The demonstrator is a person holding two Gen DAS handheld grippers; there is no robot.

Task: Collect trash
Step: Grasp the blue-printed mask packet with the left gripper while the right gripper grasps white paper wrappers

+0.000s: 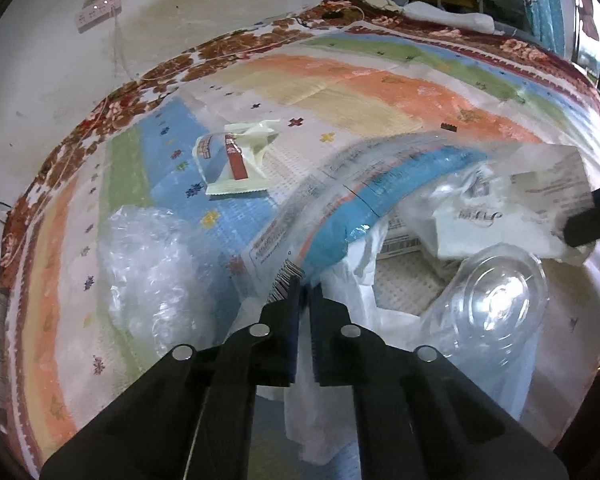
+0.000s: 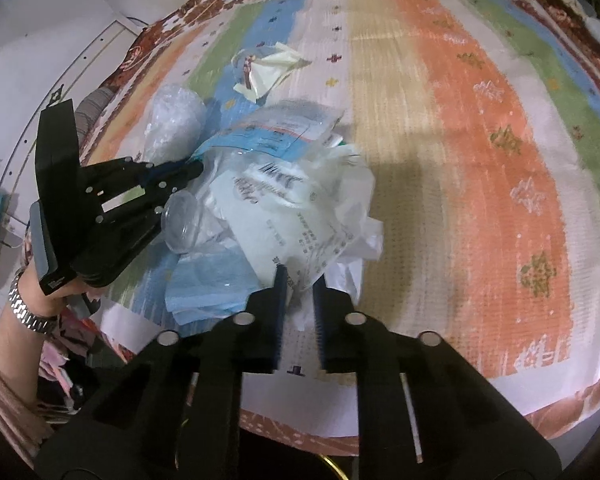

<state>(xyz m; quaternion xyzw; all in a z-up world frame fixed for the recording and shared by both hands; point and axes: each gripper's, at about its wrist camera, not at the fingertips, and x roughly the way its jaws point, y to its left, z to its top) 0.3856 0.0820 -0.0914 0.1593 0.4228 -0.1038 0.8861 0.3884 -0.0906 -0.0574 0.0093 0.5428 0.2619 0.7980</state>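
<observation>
A white plastic bag (image 1: 350, 280) lies open on the striped cloth, with wrappers inside. My left gripper (image 1: 305, 286) is shut on the bag's rim together with a clear blue-printed wrapper (image 1: 340, 200); it also shows in the right wrist view (image 2: 188, 172). A clear plastic cup lid (image 1: 496, 300) and a white printed wrapper (image 1: 520, 204) sit in the bag. My right gripper (image 2: 300, 280) is shut on the bag's near edge (image 2: 300, 304). A cream wrapper with a red strip (image 1: 236, 164) lies apart on the cloth, as does a crumpled clear film (image 1: 148, 264).
The striped cloth (image 2: 480, 160) covers a table with a floral border (image 1: 120, 100). A white wall with a power strip (image 1: 98, 10) stands behind. A blue paper sheet (image 2: 208, 280) lies by the bag.
</observation>
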